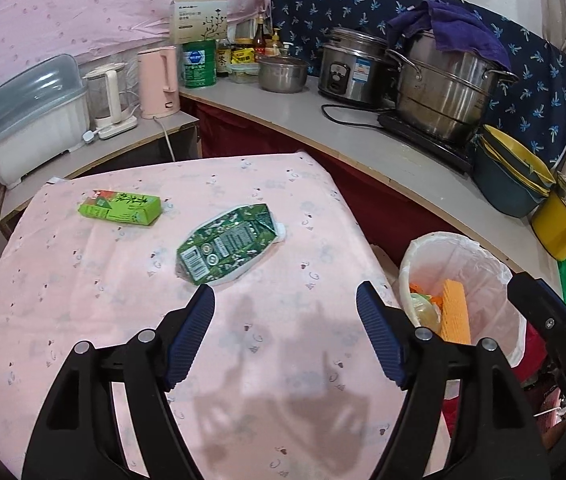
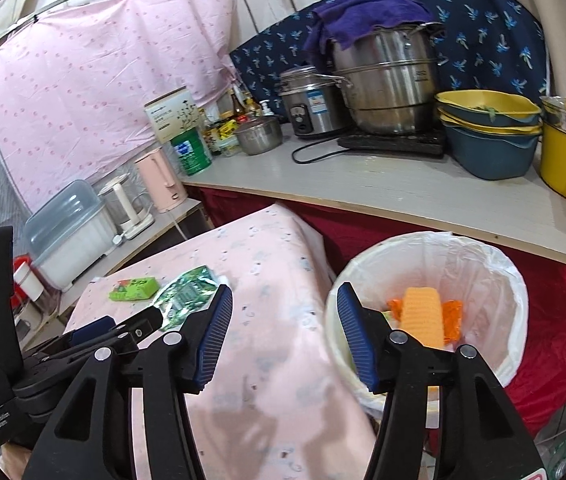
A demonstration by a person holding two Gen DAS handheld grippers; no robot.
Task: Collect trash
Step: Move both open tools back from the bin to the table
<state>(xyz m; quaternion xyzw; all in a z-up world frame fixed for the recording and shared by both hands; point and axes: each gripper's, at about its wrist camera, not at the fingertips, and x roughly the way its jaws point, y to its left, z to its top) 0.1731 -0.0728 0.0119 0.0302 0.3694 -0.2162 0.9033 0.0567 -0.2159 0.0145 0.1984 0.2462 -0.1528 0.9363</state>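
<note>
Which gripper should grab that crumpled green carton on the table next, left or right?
Left. The left gripper is open right before the crumpled carton; the right gripper hangs by the bin.

Both wrist views look down along their fingers, sharing table [image 1: 83,300] and bin [image 2: 515,304].

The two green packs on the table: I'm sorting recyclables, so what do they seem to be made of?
Light green box: apparently printed paperboard, semi-gloss, with crisp folded edges and flat faces. Dark green carton: looks like coated carton board, flattened and creased, with a white inner layer at the edges; in the right wrist view it glints, so possibly foil-lined.
</note>
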